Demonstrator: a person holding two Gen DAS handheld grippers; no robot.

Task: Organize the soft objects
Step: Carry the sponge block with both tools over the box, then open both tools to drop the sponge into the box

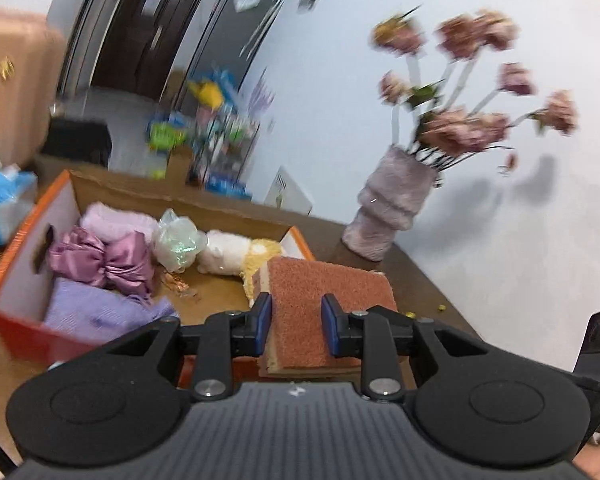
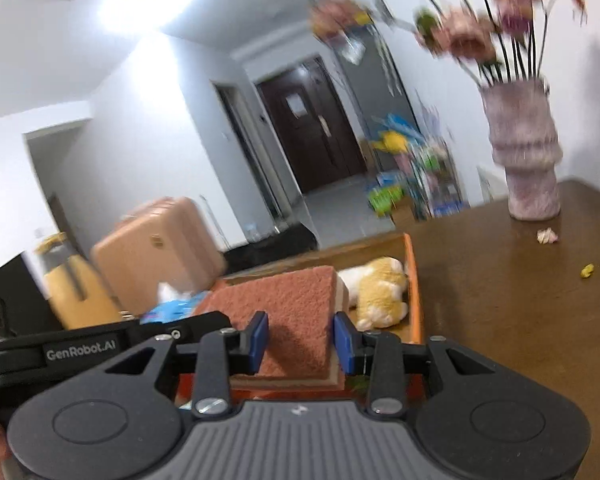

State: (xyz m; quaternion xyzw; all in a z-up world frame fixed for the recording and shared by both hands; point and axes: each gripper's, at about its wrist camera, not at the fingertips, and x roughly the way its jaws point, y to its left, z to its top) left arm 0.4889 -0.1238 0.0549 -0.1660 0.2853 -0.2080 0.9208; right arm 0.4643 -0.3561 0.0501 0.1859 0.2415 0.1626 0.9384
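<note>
A brown-topped sponge [image 1: 320, 300] with a yellow base is held at the near right corner of an orange cardboard box [image 1: 24, 236]. My left gripper [image 1: 296, 322] is shut on the sponge. My right gripper [image 2: 300, 338] is shut on the same sponge [image 2: 288, 304] from the other side. Inside the box lie a pink satin bow [image 1: 104, 260], a lilac cloth [image 1: 100, 312], a pink towel [image 1: 116, 220], a crinkly plastic bag [image 1: 178, 242] and a white and yellow plush toy [image 1: 236, 256], which also shows in the right wrist view [image 2: 380, 284].
The box stands on a brown wooden table [image 2: 500, 300]. A ribbed pink vase of flowers [image 1: 388, 208] stands at the table's far right by the wall. A blue tissue pack [image 1: 4, 200] lies left of the box. A pink suitcase [image 2: 160, 248] stands beyond. Small crumbs [image 2: 588, 270] dot the table.
</note>
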